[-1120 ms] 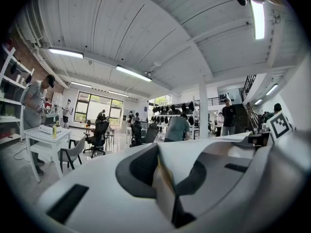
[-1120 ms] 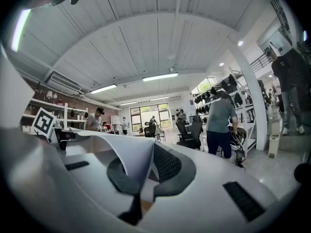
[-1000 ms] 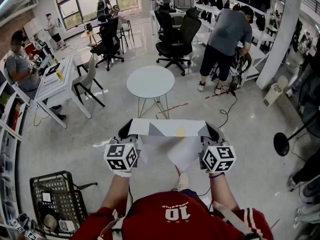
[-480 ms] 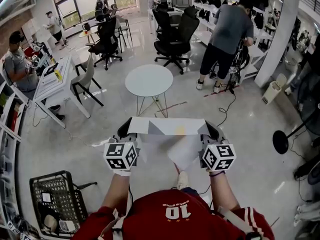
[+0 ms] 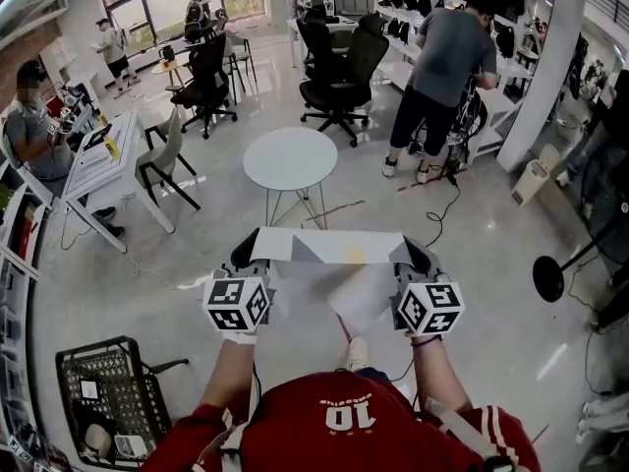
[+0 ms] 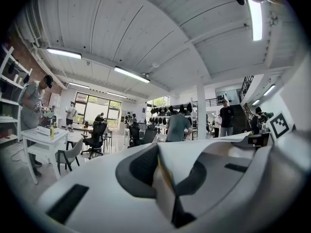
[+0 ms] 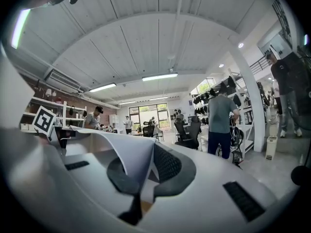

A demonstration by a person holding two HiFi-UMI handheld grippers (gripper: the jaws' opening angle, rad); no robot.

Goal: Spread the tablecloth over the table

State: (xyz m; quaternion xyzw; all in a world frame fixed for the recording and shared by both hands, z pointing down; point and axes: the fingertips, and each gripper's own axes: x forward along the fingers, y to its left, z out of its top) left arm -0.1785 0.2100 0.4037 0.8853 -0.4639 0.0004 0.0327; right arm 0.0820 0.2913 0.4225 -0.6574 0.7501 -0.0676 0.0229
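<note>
A white tablecloth hangs stretched between my two grippers at chest height, its lower part drooping toward the floor. My left gripper is shut on its left corner, the cloth pinched between the dark pads. At the other corner my right gripper is shut on the same sheet, which runs off to the left in the right gripper view. The round white table stands on thin legs a step ahead, apart from the cloth.
A person in grey bends over a bench at the right rear. Black office chairs stand behind the table. A white desk with a seated person is at left. A black wire cart sits near my left leg; a fan base at right.
The view has shifted slightly, so the room's features sit a little further up and left. Both grippers and the cloth keep their places.
</note>
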